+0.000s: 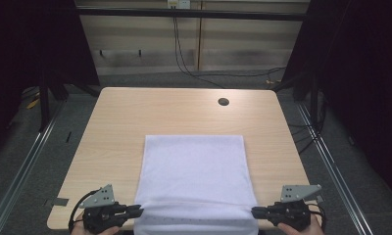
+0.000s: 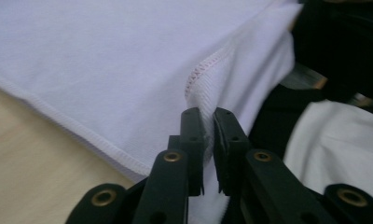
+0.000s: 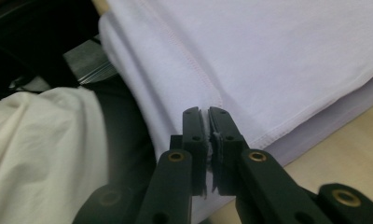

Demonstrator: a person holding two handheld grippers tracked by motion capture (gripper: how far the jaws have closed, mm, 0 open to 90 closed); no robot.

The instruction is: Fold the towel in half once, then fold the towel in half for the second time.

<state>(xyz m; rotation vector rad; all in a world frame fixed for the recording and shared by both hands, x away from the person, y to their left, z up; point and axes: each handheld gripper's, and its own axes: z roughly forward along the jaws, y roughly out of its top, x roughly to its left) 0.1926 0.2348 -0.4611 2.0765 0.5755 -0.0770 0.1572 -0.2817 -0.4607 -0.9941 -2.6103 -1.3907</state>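
A white cloth (image 1: 194, 171) lies folded on the wooden table (image 1: 135, 112), its near end hanging over the front edge. My left gripper (image 1: 139, 211) is shut on the cloth's near left corner, and the stitched hem (image 2: 201, 70) runs up from between its jaws. My right gripper (image 1: 255, 212) is shut on the near right corner of the cloth (image 3: 278, 56), with the fabric pinched thin between its jaws. Both grippers sit at the table's front edge, pointing inward toward each other.
A round cable hole (image 1: 223, 102) is in the table's far right part. Black cables (image 1: 184, 63) run across the floor behind the table. Metal rails (image 1: 27, 156) flank both sides. A person's light clothing (image 3: 40, 154) is close below the front edge.
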